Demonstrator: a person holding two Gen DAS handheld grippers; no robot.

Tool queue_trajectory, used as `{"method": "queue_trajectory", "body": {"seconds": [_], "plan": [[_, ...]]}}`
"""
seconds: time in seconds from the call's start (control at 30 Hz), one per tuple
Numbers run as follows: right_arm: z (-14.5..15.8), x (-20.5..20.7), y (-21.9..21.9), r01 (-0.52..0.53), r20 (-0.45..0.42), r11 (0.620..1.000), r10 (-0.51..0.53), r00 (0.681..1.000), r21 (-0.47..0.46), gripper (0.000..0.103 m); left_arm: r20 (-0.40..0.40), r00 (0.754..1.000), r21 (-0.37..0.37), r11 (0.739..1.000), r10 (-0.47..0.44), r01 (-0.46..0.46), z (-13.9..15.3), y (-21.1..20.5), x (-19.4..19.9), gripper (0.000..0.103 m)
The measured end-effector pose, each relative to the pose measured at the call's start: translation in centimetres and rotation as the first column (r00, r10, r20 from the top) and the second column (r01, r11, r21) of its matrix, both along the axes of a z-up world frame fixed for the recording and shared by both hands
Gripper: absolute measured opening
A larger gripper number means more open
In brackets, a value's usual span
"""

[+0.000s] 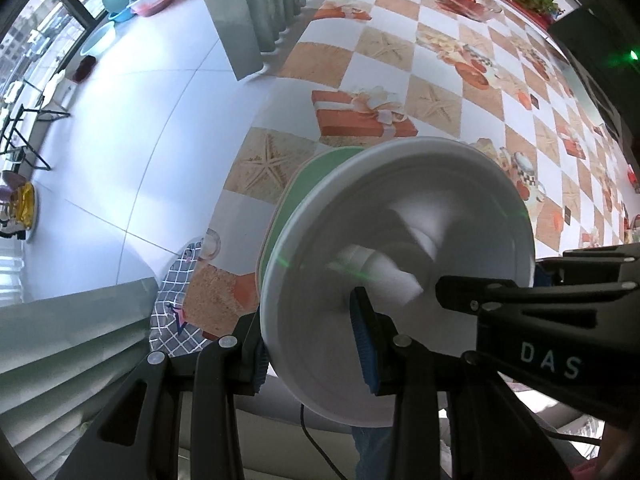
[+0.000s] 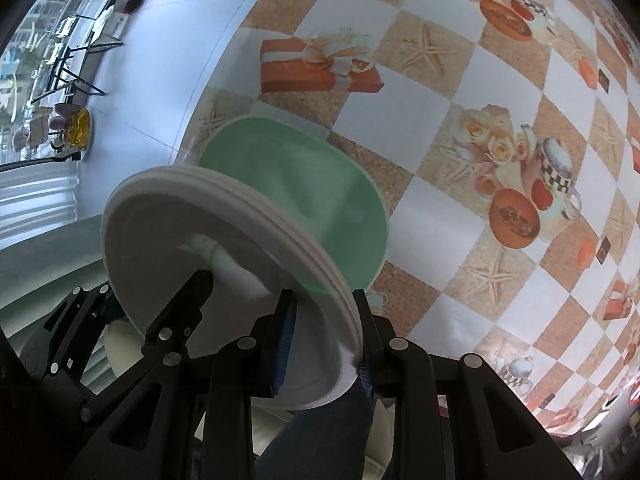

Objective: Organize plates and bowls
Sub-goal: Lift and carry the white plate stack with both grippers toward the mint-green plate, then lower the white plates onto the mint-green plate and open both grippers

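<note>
The left gripper [image 1: 308, 342] and right gripper [image 2: 324, 342] each clench opposite rims of a stack of round white plastic bowls [image 1: 400, 272] – held tilted above a round green plate [image 2: 320, 192] lying on the checkered starfish-print tablecloth [image 2: 500, 80].

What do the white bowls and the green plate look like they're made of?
White bowls: likely plastic or melamine, thin stacked rims, smooth with a soft sheen. Green plate: probably matte plastic or melamine, flat even colour and no glare. Glazed ceramic can't be ruled out for either.
</note>
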State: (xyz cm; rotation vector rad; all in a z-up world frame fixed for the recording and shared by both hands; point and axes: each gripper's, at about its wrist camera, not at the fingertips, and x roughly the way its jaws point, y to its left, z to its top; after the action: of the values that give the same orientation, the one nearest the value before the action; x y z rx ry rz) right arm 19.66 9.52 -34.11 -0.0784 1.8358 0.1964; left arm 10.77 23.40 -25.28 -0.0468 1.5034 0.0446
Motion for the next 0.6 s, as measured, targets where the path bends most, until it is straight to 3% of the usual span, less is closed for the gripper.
{"method": "queue_trajectory", "body": {"seconds": [0.17, 0.23, 0.27, 0.33, 0.4, 0.57, 0.6], "plan": [[0.0, -0.3, -0.6, 0.002, 0.0, 1.0, -0.002, 1.0, 0.022, 0.03, 0.013, 1.0, 0.006, 1.0, -0.011, 0.011, -0.4, 0.0, 0.0, 0.043], [0.3, -0.4, -0.8, 0.005, 0.001, 1.0, -0.005, 1.0, 0.028, 0.03, 0.025, 1.0, 0.014, 1.0, -0.013, 0.013, -0.3, -0.1, -0.1, 0.064], [0.5, -0.5, -0.9, 0.0, 0.005, 1.0, 0.0, 1.0, 0.023, 0.032, 0.039, 0.999, 0.019, 1.0, -0.013, 0.013, -0.1, -0.1, -0.2, 0.068], [1.0, -0.6, -1.4, -0.001, 0.028, 1.0, 0.001, 1.0, 0.016, 0.059, 0.055, 0.998, 0.033, 0.999, -0.019, 0.017, 0.1, -0.2, -0.3, 0.074], [1.6, -0.6, -1.7, -0.004, 0.05, 1.0, 0.003, 0.999, 0.015, 0.068, 0.056, 0.998, 0.045, 0.999, -0.016, 0.013, 0.1, -0.1, -0.3, 0.08], [3.5, -0.8, -2.2, -0.032, 0.097, 0.999, 0.032, 0.995, 0.0, 0.071, 0.048, 0.999, 0.054, 0.998, 0.018, -0.021, 0.3, 0.3, -0.4, 0.084], [3.9, -0.9, -2.2, -0.04, 0.111, 0.999, 0.041, 0.993, -0.009, 0.086, 0.045, 0.999, 0.057, 0.998, 0.024, -0.026, 0.4, 0.4, -0.5, 0.084]]}}
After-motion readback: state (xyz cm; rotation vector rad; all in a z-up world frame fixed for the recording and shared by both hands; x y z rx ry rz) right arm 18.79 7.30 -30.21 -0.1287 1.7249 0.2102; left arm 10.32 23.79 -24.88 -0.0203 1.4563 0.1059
